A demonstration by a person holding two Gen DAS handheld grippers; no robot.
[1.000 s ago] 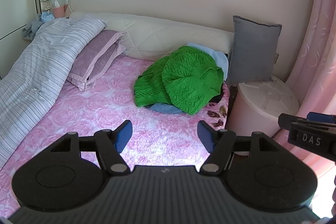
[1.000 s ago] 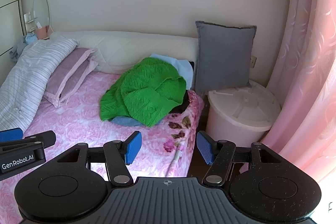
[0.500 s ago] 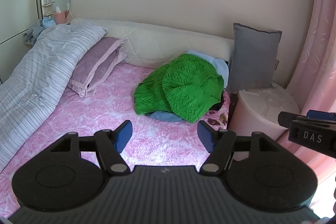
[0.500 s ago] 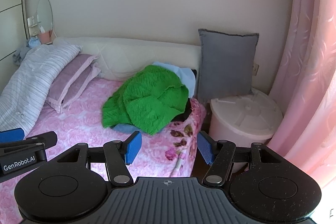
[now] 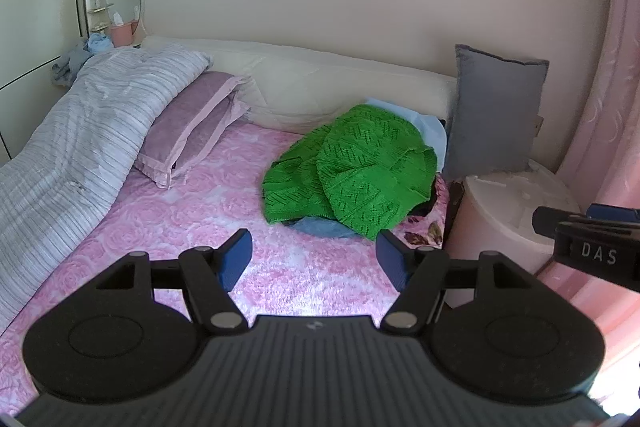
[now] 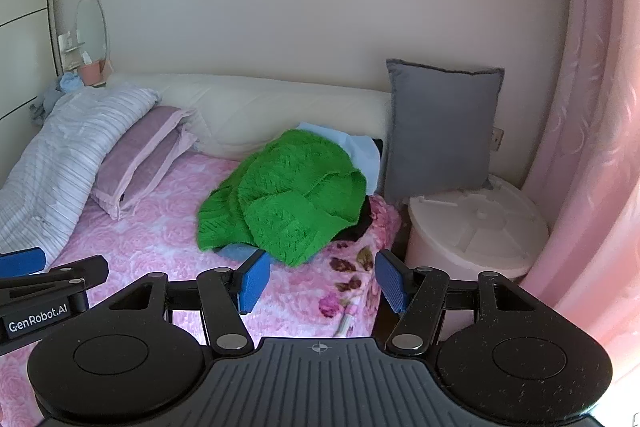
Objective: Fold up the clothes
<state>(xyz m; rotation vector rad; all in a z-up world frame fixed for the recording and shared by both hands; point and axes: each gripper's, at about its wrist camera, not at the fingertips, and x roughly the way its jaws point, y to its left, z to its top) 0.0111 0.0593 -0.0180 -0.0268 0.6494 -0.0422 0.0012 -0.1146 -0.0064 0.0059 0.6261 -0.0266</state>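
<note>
A bed with a pink rose-patterned blanket [image 5: 160, 227] fills the room, beside one pink curtain [image 6: 592, 147] and one white bin [image 6: 476, 227]. One green knitted sweater [image 5: 360, 175] lies heaped near the headboard beside one grey cushion [image 5: 492, 115] and two stacked purple pillows [image 5: 188, 123]. The left gripper [image 5: 314, 259] and right gripper [image 6: 318, 285] hover with jaws apart, empty.
</note>
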